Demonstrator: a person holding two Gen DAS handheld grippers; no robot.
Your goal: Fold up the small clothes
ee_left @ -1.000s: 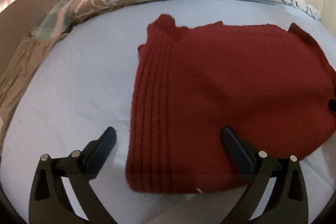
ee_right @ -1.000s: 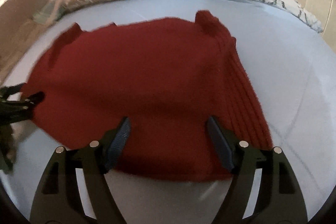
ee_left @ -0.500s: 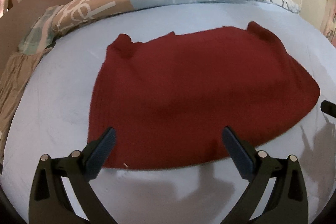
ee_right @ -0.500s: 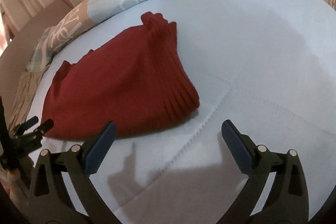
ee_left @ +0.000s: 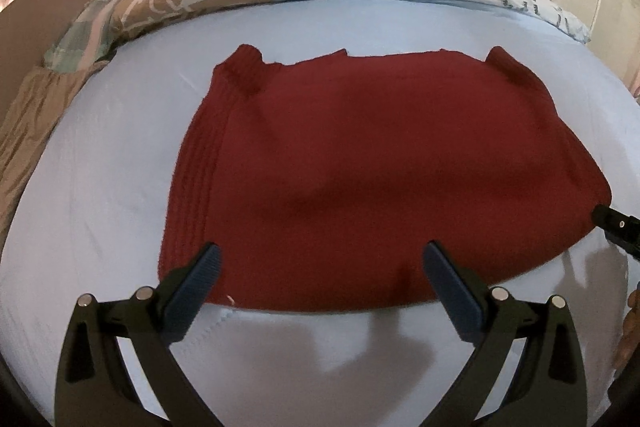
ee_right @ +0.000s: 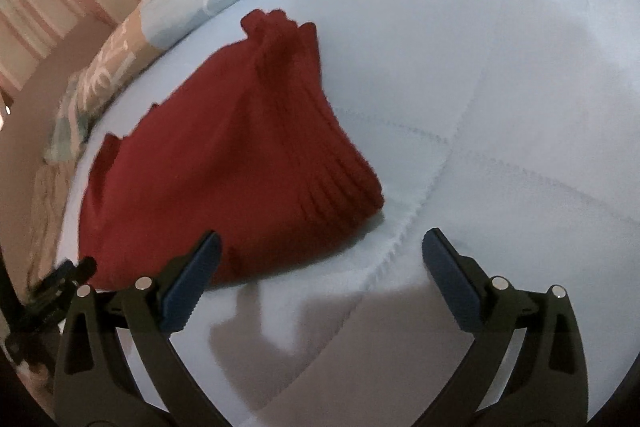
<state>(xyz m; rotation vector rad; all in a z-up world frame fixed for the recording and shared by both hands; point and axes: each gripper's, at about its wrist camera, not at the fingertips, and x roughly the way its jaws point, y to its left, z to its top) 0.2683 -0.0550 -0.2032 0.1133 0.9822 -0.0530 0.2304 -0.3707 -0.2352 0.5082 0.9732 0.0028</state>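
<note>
Sweater (ee_left: pixel 380 179) x1, red, flat on bed sheet (ee_left: pixel 100 187); grippers x2, left (ee_left: pixel 320 275) & right (ee_right: pixel 320 271), fingers spread, empty.

Red knit garment (ee_left: pixel 372 179) flat on bedsheet (ee_left: pixel 100 187)

The right gripper (ee_right: pixel 320 267) has swung off the red knit garment (ee_right: pixel 224 163), now at left of its frame; the left gripper (ee_left: pixel 320 279) backed to its near edge.
</note>
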